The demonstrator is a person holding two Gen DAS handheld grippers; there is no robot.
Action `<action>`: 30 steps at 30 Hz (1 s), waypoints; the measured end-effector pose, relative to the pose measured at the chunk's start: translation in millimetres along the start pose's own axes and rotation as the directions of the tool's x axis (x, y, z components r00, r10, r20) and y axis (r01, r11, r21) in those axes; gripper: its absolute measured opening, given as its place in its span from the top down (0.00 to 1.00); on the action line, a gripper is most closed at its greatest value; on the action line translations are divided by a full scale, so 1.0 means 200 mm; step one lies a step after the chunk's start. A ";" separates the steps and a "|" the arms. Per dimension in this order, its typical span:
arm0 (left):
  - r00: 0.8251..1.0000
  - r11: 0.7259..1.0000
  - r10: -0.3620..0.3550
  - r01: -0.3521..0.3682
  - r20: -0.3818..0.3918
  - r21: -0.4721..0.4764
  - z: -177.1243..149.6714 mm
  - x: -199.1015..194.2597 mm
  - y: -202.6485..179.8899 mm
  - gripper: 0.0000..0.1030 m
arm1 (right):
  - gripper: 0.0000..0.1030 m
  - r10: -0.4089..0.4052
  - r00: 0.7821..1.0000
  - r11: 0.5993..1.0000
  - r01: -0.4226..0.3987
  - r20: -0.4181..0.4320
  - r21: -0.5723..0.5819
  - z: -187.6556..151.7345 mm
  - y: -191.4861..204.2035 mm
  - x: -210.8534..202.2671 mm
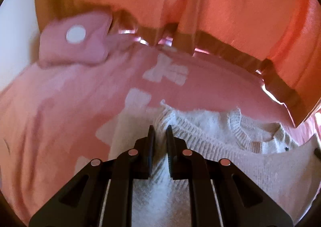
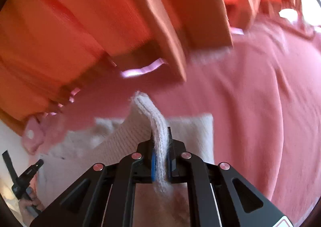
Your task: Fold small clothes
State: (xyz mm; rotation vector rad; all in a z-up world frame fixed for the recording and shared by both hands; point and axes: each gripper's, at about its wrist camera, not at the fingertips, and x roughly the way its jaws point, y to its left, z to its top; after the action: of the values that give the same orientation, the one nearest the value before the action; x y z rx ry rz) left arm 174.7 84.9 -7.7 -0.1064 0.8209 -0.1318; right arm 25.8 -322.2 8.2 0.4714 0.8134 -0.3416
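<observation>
I have both grippers clamped on one white knit sweater [image 1: 210,126], which lies on the pink bedspread [image 1: 60,116] in front of me. My left gripper [image 1: 160,132] has its jaws drawn nearly together with a pinch of the knit between them, close to the sweater's edge at about 12 o'clock from my fingers; the ribbed collar [image 1: 242,136] sits at roughly 2 o'clock from there. My right gripper [image 2: 160,136] is closed on a thick ribbed fold of the same sweater [image 2: 156,126], which stands up in a ridge running away toward 12 o'clock.

As I judge it, the fold is only starting: the two holds are made, but the body of the sweater is spread fairly flat, with no finished crease that I can make out. The lifting over, the laying down and any further folds are all left to do.

Counting: one sweater, two grippers, one bedspread with pale patches. One small pink cushion [image 1: 74,44] with a white dot lies at 10 o'clock in the left view. Orange curtains [image 2: 70,26] hang behind, at 12 o'clock. I see no second garment and no folded pile, though both views are blurred at the edges.
</observation>
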 end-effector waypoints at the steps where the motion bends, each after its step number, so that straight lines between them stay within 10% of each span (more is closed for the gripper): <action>1: 1.000 1.000 0.008 -0.007 -0.017 0.004 -0.01 0.03 0.00 0.90 | 0.93 -0.035 0.998 0.999 0.035 -0.052 0.004 -0.02 -0.02 0.07; 3: 0.998 1.000 0.021 -0.021 -0.064 -0.005 -0.04 0.10 0.02 0.90 | 0.93 -0.059 0.991 0.998 0.063 -0.118 0.030 -0.05 -0.05 0.16; 7: 0.999 0.999 0.036 -0.036 -0.025 0.020 -0.02 0.04 -0.01 0.90 | 0.93 0.039 0.999 0.999 -0.040 0.019 0.034 0.00 -0.02 -0.03; 11: 0.996 0.999 0.045 -0.043 -0.071 0.023 -0.04 0.11 0.00 0.89 | 0.92 -0.079 0.986 0.997 0.081 -0.144 0.011 -0.05 -0.06 0.19; 13: 0.998 0.999 0.034 -0.034 -0.059 0.009 -0.03 0.08 0.00 0.89 | 0.91 -0.082 0.992 0.997 0.082 -0.093 -0.002 -0.04 -0.02 0.13; 17: 0.998 1.000 -0.015 0.013 -0.060 -0.021 0.00 0.03 0.00 0.66 | 0.64 -0.067 0.994 0.993 0.075 0.085 -0.095 -0.01 0.11 -0.03; 24: 0.990 0.995 -0.068 0.059 -0.121 -0.077 -0.03 0.12 0.04 0.48 | 0.60 -0.083 0.993 0.991 0.074 -0.089 -0.108 -0.07 0.10 0.22; 25: 0.990 0.996 -0.070 0.062 -0.124 -0.067 -0.04 0.13 0.03 0.48 | 0.64 -0.074 0.994 0.993 0.065 -0.085 -0.102 -0.06 0.10 0.22; 26: 0.990 0.996 -0.067 0.060 -0.121 -0.060 -0.04 0.13 0.03 0.55 | 0.88 -0.050 0.996 0.995 0.043 -0.080 -0.091 -0.06 0.10 0.21; 28: 0.990 0.995 -0.093 0.087 -0.102 -0.057 -0.02 0.10 0.03 0.86 | 0.92 0.000 1.000 0.997 -0.003 -0.031 -0.075 -0.03 0.11 0.13; 30: 0.993 0.992 -0.114 0.112 -0.038 -0.065 0.02 0.02 0.02 0.88 | 0.92 0.051 0.997 0.996 -0.046 0.064 -0.078 0.01 0.14 0.00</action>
State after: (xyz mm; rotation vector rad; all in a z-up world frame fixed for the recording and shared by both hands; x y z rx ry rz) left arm 180.7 88.2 -7.6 -0.2104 0.8611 -0.2155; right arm 39.1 -299.8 16.3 0.4056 0.7473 -0.2782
